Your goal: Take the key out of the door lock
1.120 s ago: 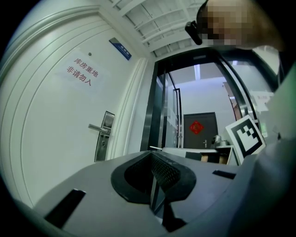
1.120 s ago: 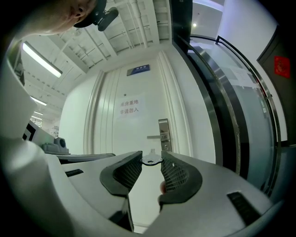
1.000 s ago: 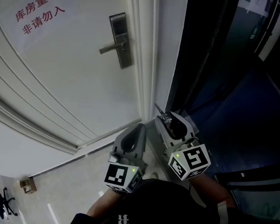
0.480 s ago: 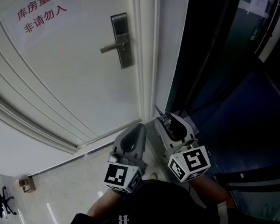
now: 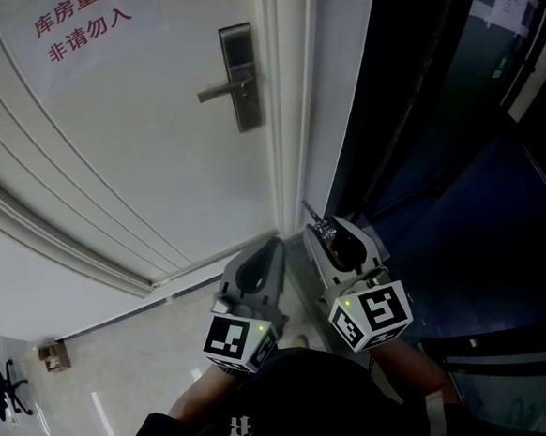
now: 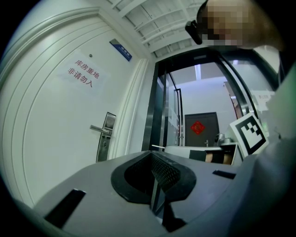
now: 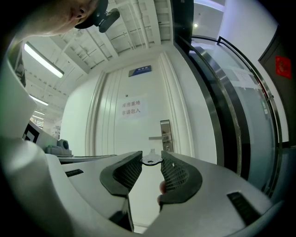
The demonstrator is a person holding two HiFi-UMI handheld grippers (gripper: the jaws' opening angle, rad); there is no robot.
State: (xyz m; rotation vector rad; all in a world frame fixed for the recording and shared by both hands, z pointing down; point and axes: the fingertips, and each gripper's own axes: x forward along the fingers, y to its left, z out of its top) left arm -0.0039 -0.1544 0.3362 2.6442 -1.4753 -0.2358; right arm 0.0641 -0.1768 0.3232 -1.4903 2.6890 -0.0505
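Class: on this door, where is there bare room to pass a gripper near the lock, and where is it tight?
Free: the white door panel left of and below the silver lever handle, under the red-lettered sign. Tight: the strip between the steel lock plate and the white door frame.

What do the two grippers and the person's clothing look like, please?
Both the left gripper and right gripper have smooth grey shells with black mesh-textured pads. Each carries a white cube printed with black square markers and a small green light. The person wears a black top with a small white logo.
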